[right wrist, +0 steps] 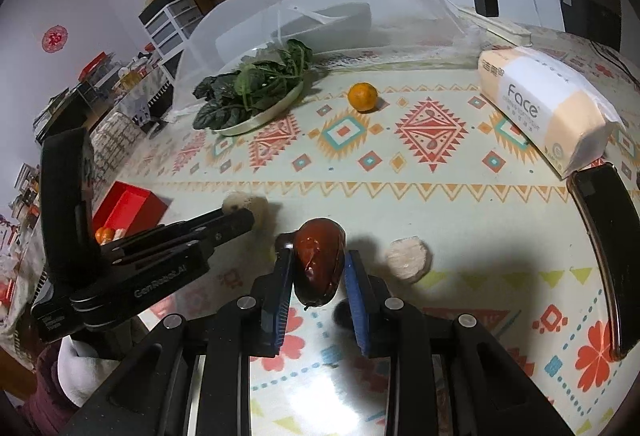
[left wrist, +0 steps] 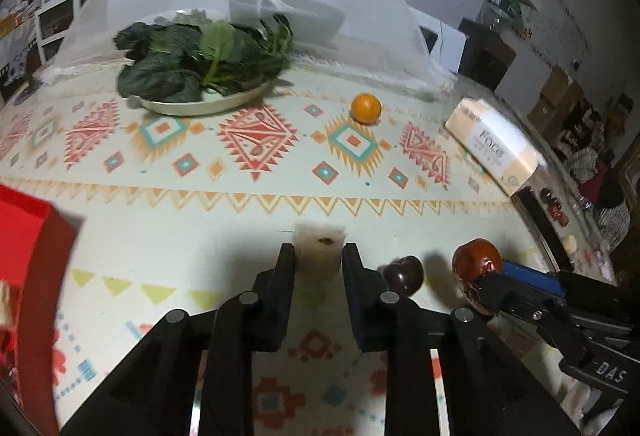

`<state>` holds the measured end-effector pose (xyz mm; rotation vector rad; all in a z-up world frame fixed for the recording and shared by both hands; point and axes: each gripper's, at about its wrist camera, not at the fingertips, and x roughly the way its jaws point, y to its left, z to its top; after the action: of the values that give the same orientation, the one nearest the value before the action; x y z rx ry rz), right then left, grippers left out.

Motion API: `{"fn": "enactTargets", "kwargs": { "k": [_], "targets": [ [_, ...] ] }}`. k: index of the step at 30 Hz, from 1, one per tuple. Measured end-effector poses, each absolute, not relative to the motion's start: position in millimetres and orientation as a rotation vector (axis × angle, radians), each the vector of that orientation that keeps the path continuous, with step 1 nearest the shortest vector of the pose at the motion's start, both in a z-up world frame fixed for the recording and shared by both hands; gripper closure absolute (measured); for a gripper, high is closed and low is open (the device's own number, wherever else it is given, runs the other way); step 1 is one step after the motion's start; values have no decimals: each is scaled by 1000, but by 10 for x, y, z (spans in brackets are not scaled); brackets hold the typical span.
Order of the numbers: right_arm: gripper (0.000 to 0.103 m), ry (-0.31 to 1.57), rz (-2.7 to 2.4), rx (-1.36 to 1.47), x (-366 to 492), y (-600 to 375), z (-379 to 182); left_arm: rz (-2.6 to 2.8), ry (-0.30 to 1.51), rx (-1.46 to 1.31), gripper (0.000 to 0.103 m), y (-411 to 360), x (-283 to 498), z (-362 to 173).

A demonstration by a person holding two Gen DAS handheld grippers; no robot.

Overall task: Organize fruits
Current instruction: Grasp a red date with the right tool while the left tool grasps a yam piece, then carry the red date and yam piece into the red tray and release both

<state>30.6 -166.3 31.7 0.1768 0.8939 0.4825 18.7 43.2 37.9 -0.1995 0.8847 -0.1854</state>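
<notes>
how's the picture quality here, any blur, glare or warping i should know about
Left wrist view: the red box at the left edge and the tissue pack are smeared by motion blur, and fisheye bends the table edge. Right wrist view: sharper, the "Face" print readable; a bright glare patch sits on the tablecloth between the gripper arms, and a dark shadow lies right of the red date.

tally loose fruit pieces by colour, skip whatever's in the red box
Orange fruit: 1
Red-brown fruit: 2
Pale chunk: 2
Total: 5
</notes>
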Motion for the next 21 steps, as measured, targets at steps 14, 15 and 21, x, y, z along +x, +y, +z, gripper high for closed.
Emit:
{"fn": "enactTargets", "kwargs": {
  "k": [14, 15, 21],
  "targets": [
    [74, 847, 567, 120, -65, -1081, 649, -89, 749, -332, 80, 1356, -640, 760],
    [74, 847, 582, 113, -98, -986, 672, -77, 738, -348, 80, 1455, -710, 785],
    [74, 857, 688, 67, -232, -377, 720, 33, 677, -406, 80, 2123, -1147, 890]
  ]
}}
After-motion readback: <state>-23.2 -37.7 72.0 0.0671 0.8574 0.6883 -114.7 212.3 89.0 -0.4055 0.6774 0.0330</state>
